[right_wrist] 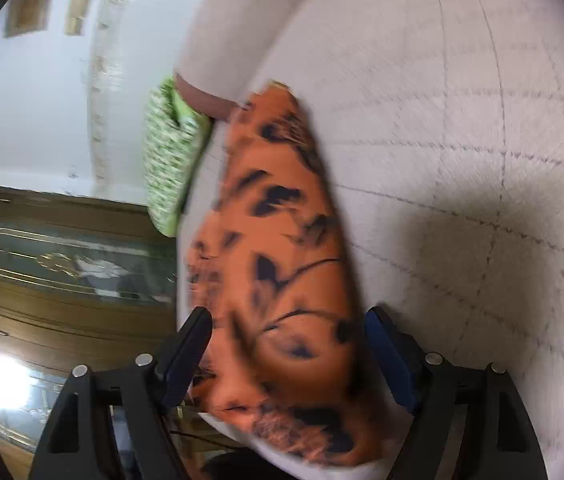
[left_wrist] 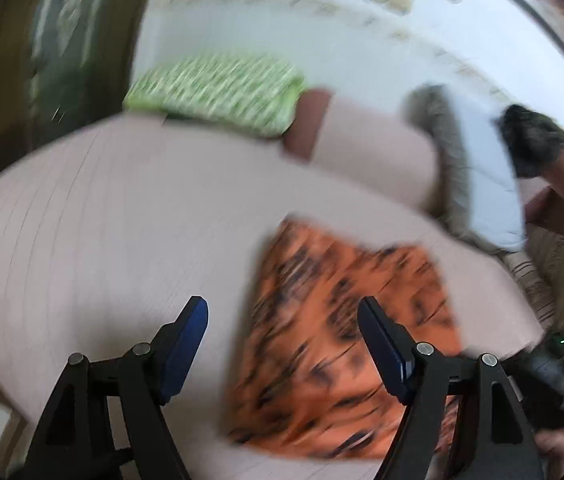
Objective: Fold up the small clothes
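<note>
We note the left tongs (left_wrist: 282, 340) standing wide with nothing between the pads. They hover over the bed (left_wrist: 102, 220), just left of the orange cloth (left_wrist: 341, 320).

The orange cloth, printed with dark leaves, lies flat on the quilted cover near the bed's near edge. It looks folded at least once, though blur hides the layers.

The right tongs (right_wrist: 287, 344) also stand wide. The cloth shows in the gap between the blue pads (right_wrist: 391, 364), but neither pad presses on it, so nothing is held.

Our reading: the step in hand is the approach for a fold. Next, each pair of tongs needs to close on an edge or corner of the cloth, then carry it across.

Surroundings: a green patterned pillow (left_wrist: 218, 92) at the far end of the bed, a white wall (left_wrist: 321, 40) behind, a wooden cabinet (right_wrist: 62, 260) with glass doors beside the bed. Both views are smeared.
</note>
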